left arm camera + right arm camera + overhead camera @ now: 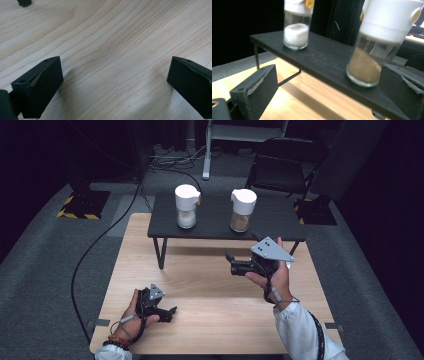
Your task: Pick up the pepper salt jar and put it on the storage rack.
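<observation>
With my right tongs (231, 263) wide before the brown-filled jar (241, 211) on the black shelf (280, 222), I judged squaring up first wisest, left tongs (172, 312) wide, idle.

Table (210, 290); shelf (215, 222) w/ 2 jars (187, 206).

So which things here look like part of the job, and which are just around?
Likely in play:
- glass shaker of white grains
- glass shaker of brown grains
- black raised shelf
- right gripper, open, facing them
- left gripper, open

Just around:
- black folding chair
- floor cables
</observation>
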Action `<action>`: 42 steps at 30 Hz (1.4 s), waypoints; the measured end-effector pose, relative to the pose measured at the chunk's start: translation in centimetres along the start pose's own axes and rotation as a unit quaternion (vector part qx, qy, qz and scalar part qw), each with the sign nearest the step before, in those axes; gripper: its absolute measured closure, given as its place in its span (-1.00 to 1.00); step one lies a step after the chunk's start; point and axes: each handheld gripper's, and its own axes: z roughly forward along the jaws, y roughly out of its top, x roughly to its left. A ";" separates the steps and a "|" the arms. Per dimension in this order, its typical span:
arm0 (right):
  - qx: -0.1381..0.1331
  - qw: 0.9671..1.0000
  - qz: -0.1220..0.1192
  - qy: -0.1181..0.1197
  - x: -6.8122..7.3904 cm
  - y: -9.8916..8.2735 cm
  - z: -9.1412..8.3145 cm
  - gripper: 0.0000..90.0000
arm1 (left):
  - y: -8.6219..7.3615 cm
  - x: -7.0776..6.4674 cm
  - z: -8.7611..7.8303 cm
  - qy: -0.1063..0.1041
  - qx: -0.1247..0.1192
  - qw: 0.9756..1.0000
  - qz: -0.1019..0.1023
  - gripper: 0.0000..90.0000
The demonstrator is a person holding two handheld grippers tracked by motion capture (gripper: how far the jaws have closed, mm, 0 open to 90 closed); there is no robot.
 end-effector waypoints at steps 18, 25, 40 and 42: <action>0.029 0.999 -0.019 0.001 0.6 -4.3 -1.4 -0.95 | 0.0 0.0 0.0 0.000 0.000 1.000 0.000 -1.00; 0.046 0.999 -0.025 -0.003 0.7 -6.0 -2.0 -0.95 | 0.0 0.0 0.0 0.000 0.000 1.000 0.000 -1.00; 0.089 0.995 -0.043 -0.008 1.2 -8.8 -3.1 -0.95 | 0.0 0.0 0.0 0.000 0.000 1.000 0.000 -1.00; 0.094 0.995 -0.038 -0.006 1.1 -9.2 -3.3 -0.95 | 0.0 0.0 0.0 0.000 0.000 1.000 0.000 -1.00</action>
